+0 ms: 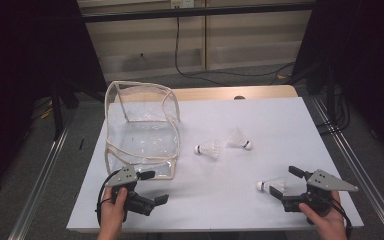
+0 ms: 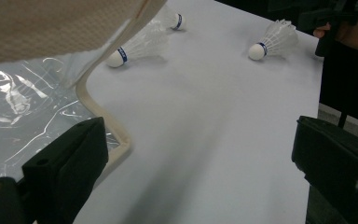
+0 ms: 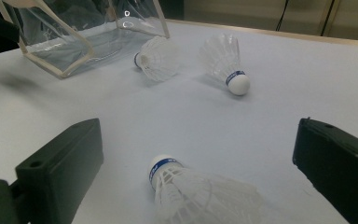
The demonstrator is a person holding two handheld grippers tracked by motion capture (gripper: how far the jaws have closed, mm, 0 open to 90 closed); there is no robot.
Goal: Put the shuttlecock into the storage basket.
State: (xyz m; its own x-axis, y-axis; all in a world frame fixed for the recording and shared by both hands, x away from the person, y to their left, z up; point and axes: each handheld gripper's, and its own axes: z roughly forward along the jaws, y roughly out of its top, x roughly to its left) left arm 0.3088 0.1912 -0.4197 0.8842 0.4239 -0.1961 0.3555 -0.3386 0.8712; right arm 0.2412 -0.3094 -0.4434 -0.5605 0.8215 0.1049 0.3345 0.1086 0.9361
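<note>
Three white shuttlecocks lie on the white table (image 1: 260,115). The nearest shuttlecock (image 1: 272,185) (image 3: 196,191) rests with its feathers between the jaws of my right gripper (image 1: 285,181) (image 3: 200,154), which is open around it without squeezing; its cork points left. Two more shuttlecocks (image 1: 208,149) (image 1: 238,140) lie mid-table. A clear plastic bag (image 1: 142,127) with beige trim stands open at the left. My left gripper (image 1: 156,187) (image 2: 200,158) is open at the bag's near right corner (image 2: 102,116), with one jaw just beside the trim and nothing between the jaws.
The table's near edge runs just under both hands. Black frame posts and metal rails (image 1: 40,175) flank the table. A cable (image 1: 180,55) hangs at the back wall. In the left gripper view the right gripper (image 2: 331,18) and a hand sit at the top right.
</note>
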